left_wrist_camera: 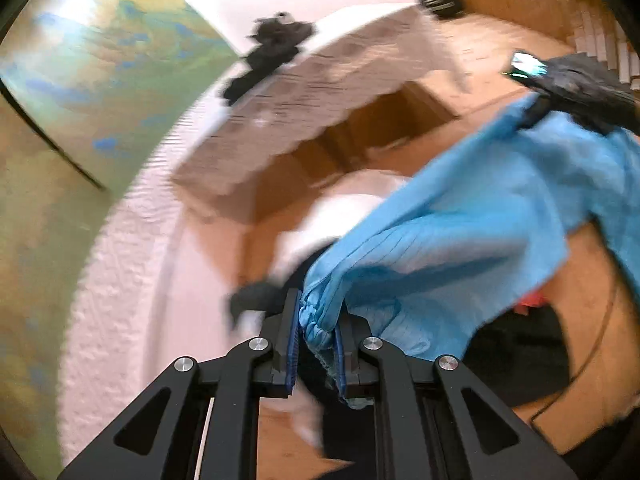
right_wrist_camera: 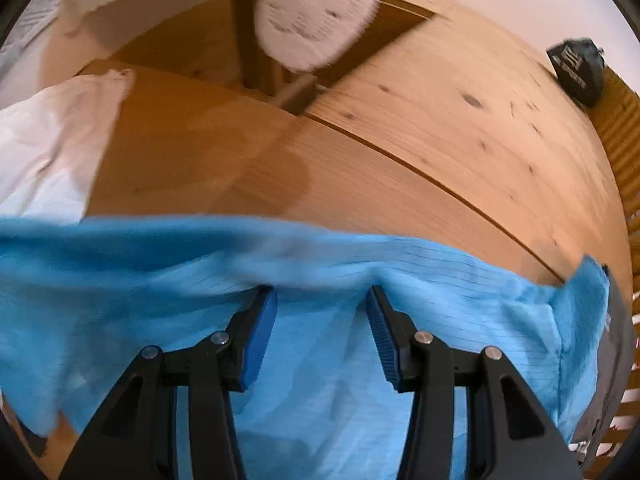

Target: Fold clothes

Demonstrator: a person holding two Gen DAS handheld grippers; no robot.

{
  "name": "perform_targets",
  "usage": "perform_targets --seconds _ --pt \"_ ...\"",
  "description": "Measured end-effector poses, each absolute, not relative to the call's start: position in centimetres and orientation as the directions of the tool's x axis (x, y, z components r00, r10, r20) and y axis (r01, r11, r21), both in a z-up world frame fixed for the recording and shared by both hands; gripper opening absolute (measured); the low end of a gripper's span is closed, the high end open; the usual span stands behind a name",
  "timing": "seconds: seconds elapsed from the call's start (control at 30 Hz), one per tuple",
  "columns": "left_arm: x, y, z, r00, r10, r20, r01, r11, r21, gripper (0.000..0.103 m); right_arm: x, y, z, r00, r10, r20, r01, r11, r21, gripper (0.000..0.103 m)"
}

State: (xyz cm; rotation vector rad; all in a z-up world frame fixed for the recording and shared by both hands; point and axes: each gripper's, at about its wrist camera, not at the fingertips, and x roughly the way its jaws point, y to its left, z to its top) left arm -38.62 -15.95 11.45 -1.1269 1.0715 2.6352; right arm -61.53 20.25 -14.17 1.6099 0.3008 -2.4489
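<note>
A light blue garment (left_wrist_camera: 460, 240) hangs stretched in the air in the left wrist view. My left gripper (left_wrist_camera: 318, 314) is shut on a bunched edge of it. The cloth runs up to the right to a dark blurred shape (left_wrist_camera: 576, 84) at its far corner, which I cannot identify. In the right wrist view the blue garment (right_wrist_camera: 320, 368) spreads wide beneath my right gripper (right_wrist_camera: 318, 294). Its jaws stand apart, with the blue fingertips (right_wrist_camera: 264, 304) at the cloth's upper fold and nothing pinched between them.
Below lies a wooden floor (right_wrist_camera: 440, 128). A white lace tablecloth (left_wrist_camera: 304, 112) hangs over a wooden table, with dark items (left_wrist_camera: 272, 52) on it. There is a white cloth (right_wrist_camera: 52, 148) at left, a white fuzzy object (right_wrist_camera: 316, 12), a black bag (right_wrist_camera: 576, 72) and wooden slats (right_wrist_camera: 624, 136) at right.
</note>
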Motion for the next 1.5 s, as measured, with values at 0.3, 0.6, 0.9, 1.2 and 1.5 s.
perform_targets --seconds 0.3,0.6,0.9,1.2,1.5 --pt "-45.7 -14.8 13.9 -0.703 -0.349 -0.62 -0.273 -0.672 0.689 0.013 -57.4 16.0 -9.2 -0.492 -0.358 -0.793 0.502 -0.861 0.078 0.046" --pt "-46.9 -15.8 10.4 -0.651 -0.381 -0.657 -0.299 -0.667 0.682 0.013 -54.5 3.1 -7.5 -0.507 -0.428 -0.749 0.818 -0.513 -0.261 0.046" --pt "-47.9 -19.8 6.8 -0.609 -0.399 -0.686 -0.309 -0.677 0.668 0.013 -58.5 -0.5 -10.6 -0.382 -0.377 -0.844 0.877 -0.435 -0.202 0.046" --pt "-48.7 -21.2 5.2 -0.599 -0.396 -0.696 -0.314 -0.683 0.659 0.013 -58.0 -2.4 -13.1 -0.277 -0.318 -0.906 0.928 -0.333 -0.167 0.0" --pt "-48.2 -22.0 5.2 -0.595 -0.422 -0.684 -0.298 -0.675 0.675 0.013 -58.4 0.3 -10.4 -0.368 -0.338 -0.866 0.886 -0.412 -0.215 0.001"
